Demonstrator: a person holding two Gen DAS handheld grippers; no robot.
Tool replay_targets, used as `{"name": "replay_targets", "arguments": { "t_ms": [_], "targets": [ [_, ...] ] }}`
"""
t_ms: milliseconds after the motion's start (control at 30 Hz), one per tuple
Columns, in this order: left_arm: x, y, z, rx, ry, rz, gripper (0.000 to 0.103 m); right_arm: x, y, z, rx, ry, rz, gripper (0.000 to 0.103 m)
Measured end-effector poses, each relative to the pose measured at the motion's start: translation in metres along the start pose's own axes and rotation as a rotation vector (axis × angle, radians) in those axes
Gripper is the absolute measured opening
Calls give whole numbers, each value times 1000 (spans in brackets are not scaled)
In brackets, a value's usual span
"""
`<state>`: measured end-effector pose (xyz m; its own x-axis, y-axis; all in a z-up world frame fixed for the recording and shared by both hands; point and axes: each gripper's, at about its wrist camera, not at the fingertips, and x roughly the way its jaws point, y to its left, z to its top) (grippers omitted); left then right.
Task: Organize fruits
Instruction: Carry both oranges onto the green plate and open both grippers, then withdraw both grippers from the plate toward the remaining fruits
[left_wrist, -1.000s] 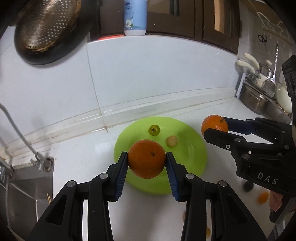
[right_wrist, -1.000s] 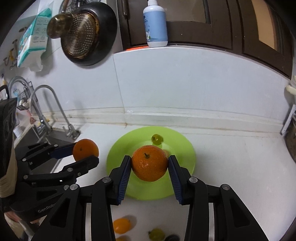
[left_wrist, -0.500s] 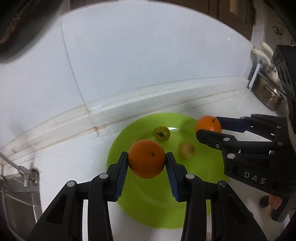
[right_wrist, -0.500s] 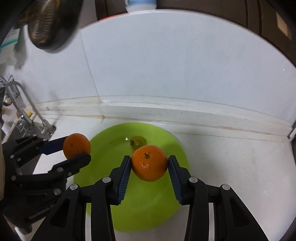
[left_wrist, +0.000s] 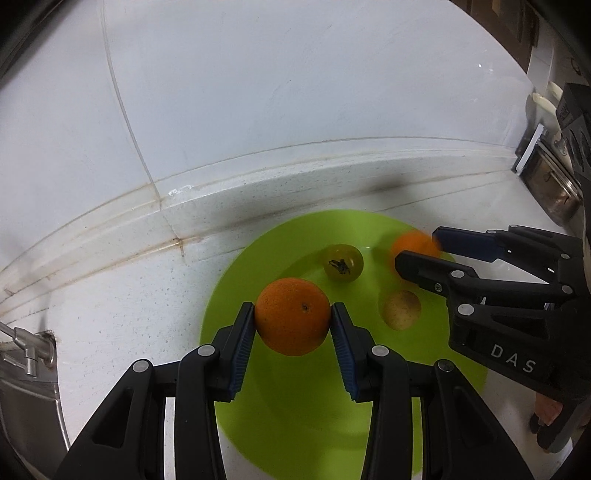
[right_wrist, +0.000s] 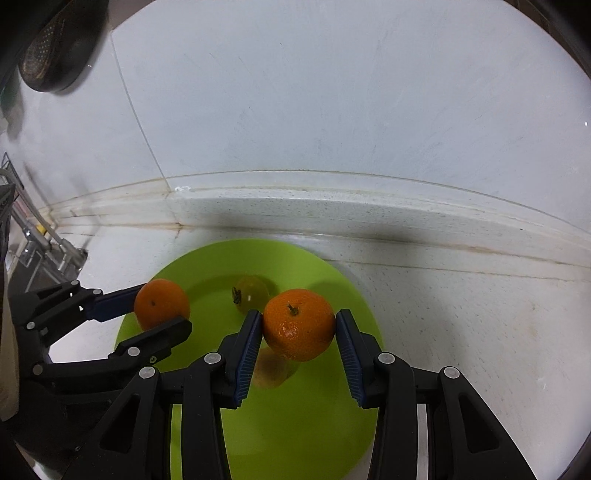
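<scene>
My left gripper (left_wrist: 293, 317) is shut on an orange (left_wrist: 293, 316), held above the left part of a green plate (left_wrist: 295, 424). My right gripper (right_wrist: 298, 325) is shut on a second orange (right_wrist: 298, 324) with a short stem, over the plate (right_wrist: 295, 424) on its right side. In the left wrist view the right gripper (left_wrist: 417, 245) reaches in from the right with its orange (left_wrist: 412, 242) blurred. In the right wrist view the left gripper (right_wrist: 162, 306) comes in from the left with its orange (right_wrist: 161, 302). On the plate lie a small green fruit (left_wrist: 343, 263) and a pale round fruit (left_wrist: 402, 309).
The plate rests on a white speckled counter (right_wrist: 461, 314) close to a raised ledge and a white tiled wall (right_wrist: 332, 110). A sink (left_wrist: 26, 398) with a tap fitting lies at the left. A dark pan (right_wrist: 55, 48) hangs at the upper left. A metal rack (left_wrist: 550, 188) stands at the right.
Both grippers have come down and forward over the plate with their oranges still gripped. The plate and its two small fruits now fill more of each view.
</scene>
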<state>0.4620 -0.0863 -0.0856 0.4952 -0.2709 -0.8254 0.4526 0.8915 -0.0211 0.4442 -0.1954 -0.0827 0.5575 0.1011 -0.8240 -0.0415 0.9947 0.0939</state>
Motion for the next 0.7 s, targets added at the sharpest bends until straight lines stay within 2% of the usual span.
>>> {"name": "replay_targets", "arguments": {
  "t_ms": [67, 133, 433, 700],
  "targets": [
    [-5, 0, 0, 5, -16, 10, 48, -2, -2, -1, 0, -8, -4, 46],
    [-7, 0, 1, 10, -24, 21, 48, -5, -2, 0, 3, -14, -7, 50],
    [-50, -1, -5, -3, -76, 76, 55, -38, -2, -7, 22, -50, -17, 50],
    [-108, -13, -24, 34, -171, 124, 67, -88, 5, -29, 8, -98, -27, 50]
  ]
}}
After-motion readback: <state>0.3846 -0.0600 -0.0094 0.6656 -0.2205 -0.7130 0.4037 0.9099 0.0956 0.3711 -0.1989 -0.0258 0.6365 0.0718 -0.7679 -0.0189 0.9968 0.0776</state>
